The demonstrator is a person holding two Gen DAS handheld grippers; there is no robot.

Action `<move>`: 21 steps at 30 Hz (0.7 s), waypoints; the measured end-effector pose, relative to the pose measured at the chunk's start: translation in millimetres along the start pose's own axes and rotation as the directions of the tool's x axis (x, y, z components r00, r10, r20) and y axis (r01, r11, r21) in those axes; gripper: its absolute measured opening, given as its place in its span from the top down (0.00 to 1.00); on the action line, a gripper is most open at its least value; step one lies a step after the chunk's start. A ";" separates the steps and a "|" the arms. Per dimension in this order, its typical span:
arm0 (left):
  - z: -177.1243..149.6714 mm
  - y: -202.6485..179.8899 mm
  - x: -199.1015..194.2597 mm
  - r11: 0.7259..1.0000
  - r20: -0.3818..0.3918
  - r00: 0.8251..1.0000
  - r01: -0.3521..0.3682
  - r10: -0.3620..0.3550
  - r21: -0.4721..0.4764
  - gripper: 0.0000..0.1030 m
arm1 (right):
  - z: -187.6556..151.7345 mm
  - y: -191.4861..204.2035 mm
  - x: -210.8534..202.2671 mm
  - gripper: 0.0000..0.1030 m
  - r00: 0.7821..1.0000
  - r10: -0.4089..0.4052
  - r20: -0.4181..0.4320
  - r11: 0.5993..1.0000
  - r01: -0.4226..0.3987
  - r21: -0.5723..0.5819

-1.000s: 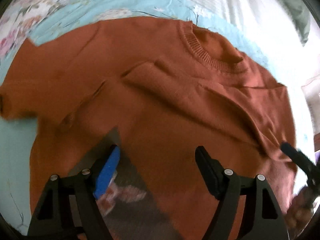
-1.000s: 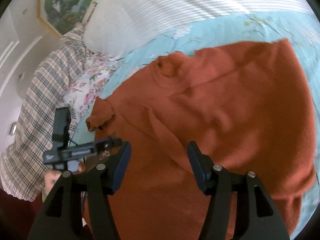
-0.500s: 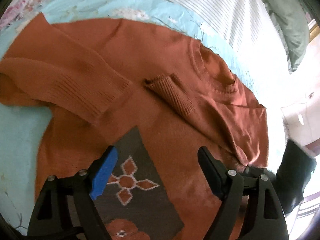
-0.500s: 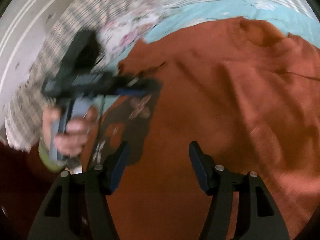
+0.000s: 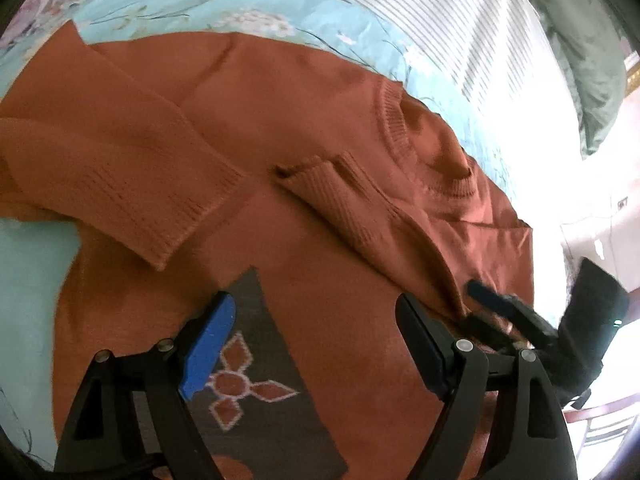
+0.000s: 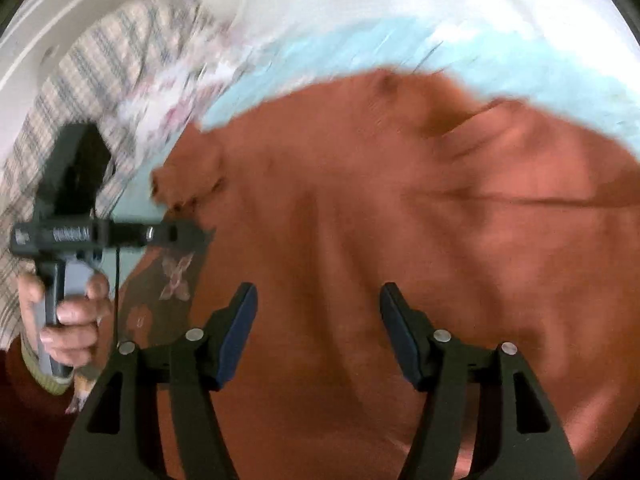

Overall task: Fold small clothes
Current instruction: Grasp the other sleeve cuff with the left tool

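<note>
1. Rust-orange sweater (image 5: pixel 320 128) is lying flat on the light-blue floral bedsheet (image 5: pixel 168 4), neck opening toward the striped white bedding (image 5: pixel 460 12).
2. Both sleeves are lying folded in across the sweater's chest: the wide ribbed cuff (image 5: pixel 180 216) is resting left of the neckline, the narrower cuff (image 5: pixel 316 176) just below it.
3. A dark-brown knitted panel with a pale flower motif (image 5: pixel 244 384) is showing on the sweater's lower body.
4. Left gripper (image 5: pixel 316 344) is hovering over that panel, jaws spread wide and empty, blue pad (image 5: pixel 208 344) just above the flower.
5. Right gripper (image 6: pixel 316 332) is hanging above the sweater's plain orange body, jaws apart with nothing between them; they have just been opening further. That view is motion-blurred.
6. From the right wrist view, a hand (image 6: pixel 68 312) is gripping the left tool's handle beside the sweater's hem edge.
7. A checked cloth (image 6: pixel 80 80) is lying beyond the sweater, past the sheet.
</note>
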State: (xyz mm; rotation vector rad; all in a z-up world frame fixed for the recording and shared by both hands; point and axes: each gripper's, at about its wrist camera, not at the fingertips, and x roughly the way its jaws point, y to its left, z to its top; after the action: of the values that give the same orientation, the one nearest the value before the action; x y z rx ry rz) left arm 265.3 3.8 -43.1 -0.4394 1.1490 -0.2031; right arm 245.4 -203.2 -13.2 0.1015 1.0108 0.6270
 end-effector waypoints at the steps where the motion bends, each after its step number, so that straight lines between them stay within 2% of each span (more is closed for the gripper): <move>1: 1.0 2.0 -0.4 1.000 -0.001 1.000 -0.005 0.005 -0.003 0.20 | -1.8 10.2 7.2 0.30 0.999 0.024 -0.033 0.999 -0.025 -0.024; 3: 2.0 3.4 0.1 1.000 -0.006 1.000 -0.005 0.005 -0.004 0.20 | -10.0 36.2 9.9 0.23 0.996 0.062 -0.058 0.992 -0.068 -0.105; 4: 1.6 2.7 0.8 1.000 -0.010 1.000 -0.004 0.004 0.000 0.19 | -17.3 47.9 4.2 0.23 0.993 0.105 -0.061 0.985 -0.112 -0.132; 8: 0.1 -11.4 10.8 0.999 -0.024 1.000 -0.015 0.016 0.033 0.15 | -39.5 52.7 -22.2 0.23 0.976 0.218 -0.026 0.972 -0.219 -0.081; 11: -1.8 -26.8 21.3 0.997 -0.028 0.999 -0.032 0.034 0.065 0.08 | -49.8 49.9 -41.3 0.23 0.982 0.187 0.022 0.982 -0.186 -0.039; 15: -1.8 -35.6 29.1 0.990 0.025 0.996 -0.090 0.088 0.110 0.11 | -69.2 32.7 -80.1 0.23 0.982 0.127 0.138 0.988 -0.137 0.065; 16: -2.0 -33.3 28.7 0.989 0.045 0.995 -0.093 0.089 0.111 0.17 | -74.0 26.7 -91.2 0.23 0.979 0.104 0.173 0.988 -0.122 0.096; 18: -2.1 -26.6 27.0 0.987 0.091 0.991 -0.110 0.100 0.118 0.36 | -81.5 13.9 -113.6 0.23 0.968 0.043 0.246 0.981 -0.087 0.171; 19: -0.9 -23.7 26.4 0.984 0.109 0.987 -0.127 0.114 0.123 0.58 | -85.0 7.0 -124.8 0.23 0.960 0.008 0.281 0.976 -0.069 0.208; 20: 1.6 -21.6 25.5 0.982 0.121 0.985 -0.137 0.121 0.130 0.87 | -89.4 -2.0 -137.8 0.23 0.947 -0.047 0.319 0.966 -0.038 0.255; 21: 4.3 -19.4 24.6 0.984 0.114 0.988 -0.117 0.102 0.137 0.94 | -91.4 -9.6 -147.6 0.23 0.934 -0.098 0.343 0.955 -0.009 0.297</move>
State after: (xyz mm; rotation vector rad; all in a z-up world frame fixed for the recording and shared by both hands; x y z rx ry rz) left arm 280.4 -21.9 -53.7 -0.2564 1.0425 -0.1628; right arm 120.2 -308.3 45.8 0.4391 0.7447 0.3920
